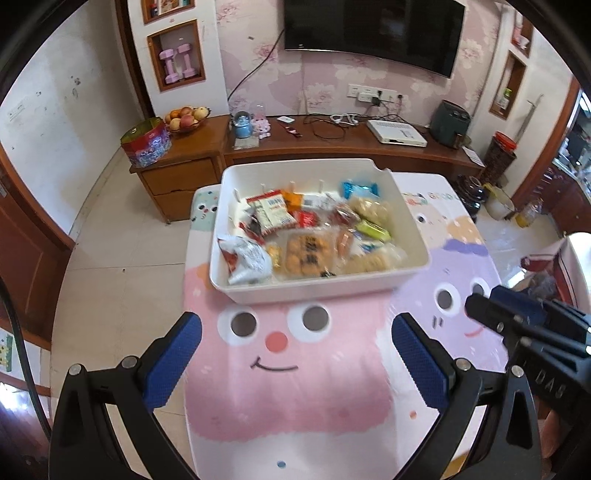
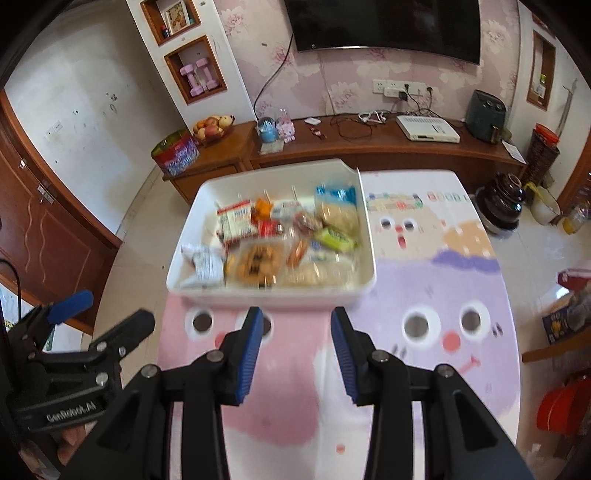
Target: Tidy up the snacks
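Observation:
A white plastic bin point(image 1: 314, 293) point(image 2: 266, 295) stands on the far half of a table with a cartoon-face cloth point(image 1: 295, 387) point(image 2: 424, 280). It holds several wrapped snacks, among them a red-and-white packet point(image 1: 271, 214) point(image 2: 236, 219), a clear pack of round biscuits point(image 1: 306, 256) point(image 2: 256, 264) and a green bar point(image 1: 373, 229) point(image 2: 338, 238). My left gripper point(image 1: 295, 326) hovers over the pink face just in front of the bin, open wide and empty. My right gripper point(image 2: 296, 317) is beside it near the bin's front wall, open with a narrower gap and nothing between the pads.
Behind the table runs a low wooden TV cabinet point(image 1: 332, 144) with a fruit bowl point(image 1: 186, 118), a white set-top box point(image 1: 397, 132) and cables, under a wall TV point(image 1: 373, 29). Jars and a pot point(image 1: 471, 194) stand on the floor at right.

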Demonstrator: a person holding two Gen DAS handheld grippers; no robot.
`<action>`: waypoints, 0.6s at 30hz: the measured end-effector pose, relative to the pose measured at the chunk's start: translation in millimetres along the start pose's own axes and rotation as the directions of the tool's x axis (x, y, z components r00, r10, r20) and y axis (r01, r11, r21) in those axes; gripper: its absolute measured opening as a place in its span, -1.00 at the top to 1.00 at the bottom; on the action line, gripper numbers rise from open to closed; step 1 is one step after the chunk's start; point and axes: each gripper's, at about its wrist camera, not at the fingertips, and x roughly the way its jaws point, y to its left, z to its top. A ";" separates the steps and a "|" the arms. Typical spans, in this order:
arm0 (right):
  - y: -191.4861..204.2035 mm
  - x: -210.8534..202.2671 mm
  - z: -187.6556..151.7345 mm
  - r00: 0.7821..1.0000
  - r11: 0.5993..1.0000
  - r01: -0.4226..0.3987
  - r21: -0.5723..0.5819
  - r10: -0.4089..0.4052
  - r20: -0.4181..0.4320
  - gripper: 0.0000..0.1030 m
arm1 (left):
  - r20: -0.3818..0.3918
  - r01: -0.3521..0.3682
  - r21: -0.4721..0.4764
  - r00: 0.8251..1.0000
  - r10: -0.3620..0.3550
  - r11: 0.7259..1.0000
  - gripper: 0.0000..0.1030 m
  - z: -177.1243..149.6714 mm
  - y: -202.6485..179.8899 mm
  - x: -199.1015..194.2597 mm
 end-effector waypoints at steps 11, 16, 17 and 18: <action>-2.1 -49.8 -51.4 1.000 0.999 0.019 0.037 -0.020 0.010 0.25 | 0.032 0.025 0.022 0.999 -0.026 0.999 -0.99 -38.6 -20.9 -40.9; -6.0 -59.8 -58.7 1.000 0.999 0.025 0.041 -0.025 0.012 0.25 | 0.044 0.009 -0.009 0.999 -0.008 1.000 -0.99 -41.8 -23.4 -49.4; -8.1 -62.1 -58.5 0.999 0.999 0.029 0.042 -0.030 0.017 0.25 | 0.043 0.008 -0.013 0.999 -0.007 1.000 -0.99 -43.0 -25.5 -50.8; -10.1 -63.5 -58.9 0.999 0.999 0.030 0.042 -0.031 0.019 0.25 | 0.041 0.007 -0.014 0.999 -0.006 1.000 -0.99 -43.6 -27.0 -50.9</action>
